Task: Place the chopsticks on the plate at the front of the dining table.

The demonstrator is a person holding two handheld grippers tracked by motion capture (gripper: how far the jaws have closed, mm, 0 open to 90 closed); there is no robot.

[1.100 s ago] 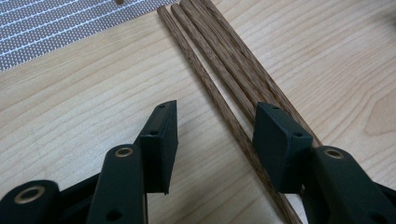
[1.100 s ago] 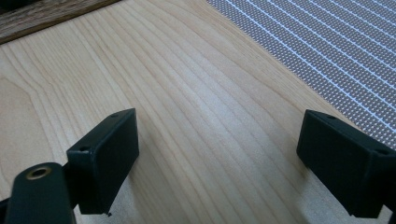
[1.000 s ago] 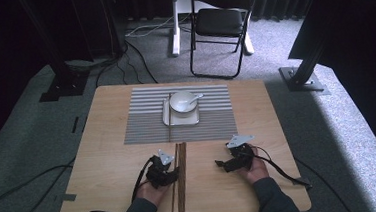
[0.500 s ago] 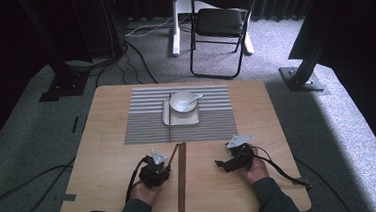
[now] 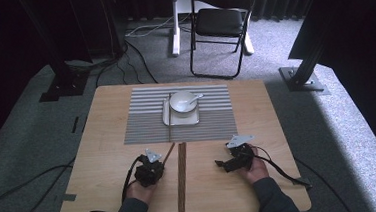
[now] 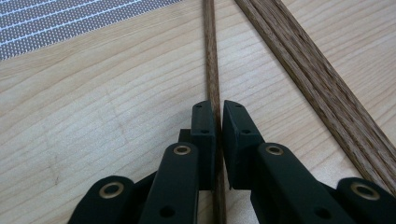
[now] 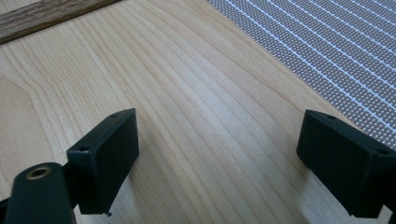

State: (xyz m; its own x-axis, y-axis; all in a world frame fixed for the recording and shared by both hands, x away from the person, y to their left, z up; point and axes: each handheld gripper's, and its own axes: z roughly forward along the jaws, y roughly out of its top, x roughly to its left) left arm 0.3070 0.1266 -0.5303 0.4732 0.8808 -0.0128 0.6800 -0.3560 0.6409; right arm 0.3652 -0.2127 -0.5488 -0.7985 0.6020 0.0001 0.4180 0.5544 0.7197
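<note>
near placemat (image 5: 177, 119), front edge: all action here
left gripper (image 6: 218, 116): jaws just closed, pinching thin chopstick (image 6: 211, 65)
right gripper (image 7: 219, 154): jaws spread wide, nothing between

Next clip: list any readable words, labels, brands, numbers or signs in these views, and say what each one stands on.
None: no words, labels, brands, numbers or signs can be read in any view.
Striped placemat: plain stripes, no text.
Bowl and the tray under it: unmarked.
Chopstick between the jaws of the left hand-held gripper: bare wood.
Grey plate on the right hand-held gripper: nothing legible at this size.
</note>
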